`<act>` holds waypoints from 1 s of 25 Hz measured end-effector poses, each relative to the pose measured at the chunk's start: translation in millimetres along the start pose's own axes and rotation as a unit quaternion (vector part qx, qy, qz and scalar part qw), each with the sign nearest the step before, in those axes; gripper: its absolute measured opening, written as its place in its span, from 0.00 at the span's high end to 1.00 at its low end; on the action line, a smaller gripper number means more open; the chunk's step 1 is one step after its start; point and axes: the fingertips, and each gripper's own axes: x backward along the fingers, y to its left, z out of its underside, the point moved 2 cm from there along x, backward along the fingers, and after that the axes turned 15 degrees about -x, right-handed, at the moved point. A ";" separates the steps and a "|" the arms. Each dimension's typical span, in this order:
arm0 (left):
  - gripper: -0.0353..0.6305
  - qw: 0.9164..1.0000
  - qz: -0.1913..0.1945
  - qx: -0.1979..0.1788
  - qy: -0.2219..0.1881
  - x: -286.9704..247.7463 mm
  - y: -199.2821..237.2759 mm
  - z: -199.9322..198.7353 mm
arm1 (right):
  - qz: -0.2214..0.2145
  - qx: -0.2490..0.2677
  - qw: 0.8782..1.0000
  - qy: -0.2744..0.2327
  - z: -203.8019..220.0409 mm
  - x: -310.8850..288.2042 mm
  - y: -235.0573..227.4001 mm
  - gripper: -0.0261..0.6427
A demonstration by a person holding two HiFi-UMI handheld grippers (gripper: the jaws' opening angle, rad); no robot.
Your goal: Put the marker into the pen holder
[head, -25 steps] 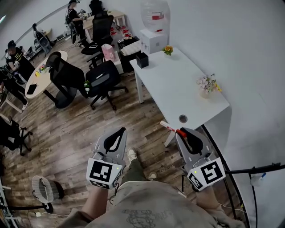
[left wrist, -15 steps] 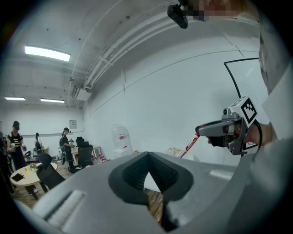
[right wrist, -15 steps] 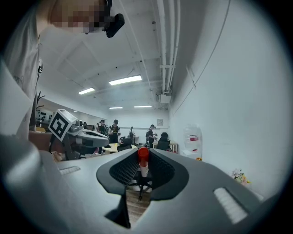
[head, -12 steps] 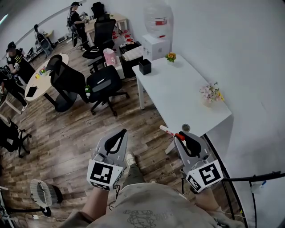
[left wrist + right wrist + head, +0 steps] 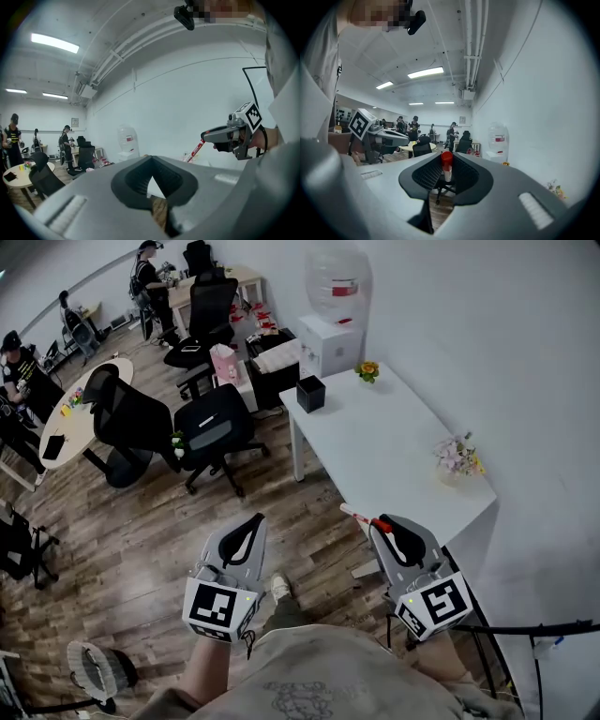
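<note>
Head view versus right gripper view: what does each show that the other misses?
Head view only: the black square pen holder at the far end of the white table. Right gripper view only: ceiling strip lights. Both: the red-and-white marker clamped in the right gripper, the shut left gripper, the water dispenser.

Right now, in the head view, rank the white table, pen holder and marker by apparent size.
1. white table
2. pen holder
3. marker: thin, partly inside the right gripper, nearer the camera, so 2 versus 3 is unsure.

Open table stretch toward pen holder, flowers wallside
</note>
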 end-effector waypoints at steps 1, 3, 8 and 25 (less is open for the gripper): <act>0.95 1.000 0.003 0.001 0.000 -9.1 11.5 3.9 | 0.005 0.001 1.000 0.003 -2.3 -14.2 -3.9 0.82; 0.95 1.000 0.014 0.002 0.003 -26.7 35.6 12.1 | 0.015 0.000 1.000 0.007 -7.2 -42.8 -9.2 0.82; 0.95 0.999 0.039 -0.003 -0.001 -64.5 99.8 29.5 | 0.036 -0.007 0.999 0.004 -20.2 -114.7 -10.8 0.82; 0.95 0.999 0.045 0.015 -0.004 -140.0 224.6 72.6 | 0.062 0.004 0.998 0.017 -35.2 -255.4 -31.9 0.82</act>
